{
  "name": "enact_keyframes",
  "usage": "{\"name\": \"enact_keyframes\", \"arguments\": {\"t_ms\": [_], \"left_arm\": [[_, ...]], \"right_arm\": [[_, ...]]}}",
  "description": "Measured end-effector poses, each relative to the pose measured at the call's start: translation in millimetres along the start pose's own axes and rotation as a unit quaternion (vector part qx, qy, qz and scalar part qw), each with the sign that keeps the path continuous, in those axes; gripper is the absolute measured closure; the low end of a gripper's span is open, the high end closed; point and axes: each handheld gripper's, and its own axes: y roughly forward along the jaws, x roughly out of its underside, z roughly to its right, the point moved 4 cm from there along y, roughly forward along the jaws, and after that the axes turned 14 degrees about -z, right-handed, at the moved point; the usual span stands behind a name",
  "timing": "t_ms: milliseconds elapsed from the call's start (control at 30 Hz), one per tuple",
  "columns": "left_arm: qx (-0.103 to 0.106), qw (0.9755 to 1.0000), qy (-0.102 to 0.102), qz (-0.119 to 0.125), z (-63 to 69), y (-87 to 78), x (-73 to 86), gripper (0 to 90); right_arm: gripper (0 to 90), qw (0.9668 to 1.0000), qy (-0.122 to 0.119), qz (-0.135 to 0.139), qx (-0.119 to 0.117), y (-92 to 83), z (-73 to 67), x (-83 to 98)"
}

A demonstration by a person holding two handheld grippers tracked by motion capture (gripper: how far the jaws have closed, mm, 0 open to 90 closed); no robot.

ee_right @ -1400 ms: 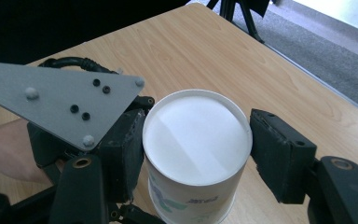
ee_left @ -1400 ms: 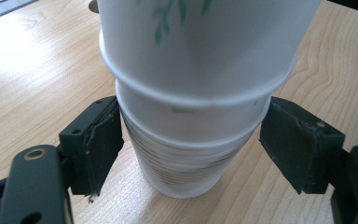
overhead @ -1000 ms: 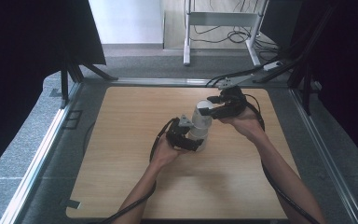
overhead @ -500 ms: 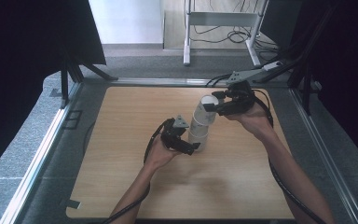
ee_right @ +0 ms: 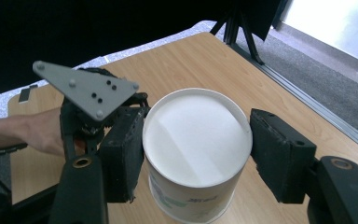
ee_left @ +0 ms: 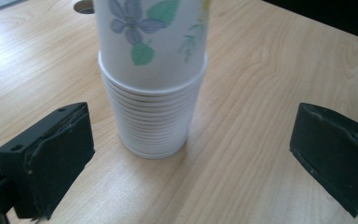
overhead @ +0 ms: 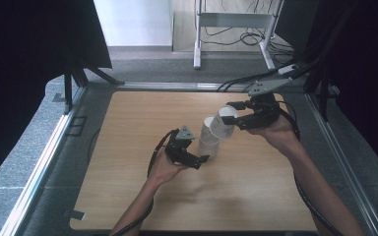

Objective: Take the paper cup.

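A stack of upturned paper cups with a flower print stands mid-table, rims down. My left gripper sits just left of it, low over the wood. Its jaws have just been opening and now stand wide, with the stack ahead of them and untouched. My right gripper hovers up and to the right of the stack, shut on a single paper cup. In the right gripper view that cup shows its white base, with both pads pressed on its sides.
The wooden table is ringed by a metal frame and grey floor. Black curtains hang at the left and right. A white stand and cables lie beyond the far edge. My left gripper's grey plate lies behind the held cup.
The right gripper has pulled one cup off the stack, up and to the right. The left gripper has let go of the stack's base, opened and backed off leftward.
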Motion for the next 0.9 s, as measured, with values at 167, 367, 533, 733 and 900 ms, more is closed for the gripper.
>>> {"name": "enact_keyframes", "arguments": {"t_ms": [167,367,533,733,900], "left_arm": [[0.010,0.9997,0.008,0.019,9.3,-3.2,5.4,0.0],[0.015,0.9993,0.017,0.028,20.3,-4.9,10.6,0.0],[0.019,0.9988,0.026,0.037,29.8,-5.8,13.8,0.0],[0.029,0.9983,0.040,0.029,41.6,1.2,17.8,0.4],[0.033,0.9979,0.046,0.033,48.3,6.8,21.0,1.4]], "right_arm": [[37.3,1.0000,-0.001,0.004,-0.007,-1.8,-6.2,14.8],[37.2,0.9999,-0.005,0.004,-0.013,2.7,-15.7,32.8],[37.3,0.9998,-0.010,0.001,-0.016,9.1,-22.6,44.4],[37.2,0.9996,-0.018,-0.003,-0.023,18.8,-31.4,55.0],[37.3,0.9993,-0.026,-0.010,-0.025,29.1,-39.3,64.0]]}}
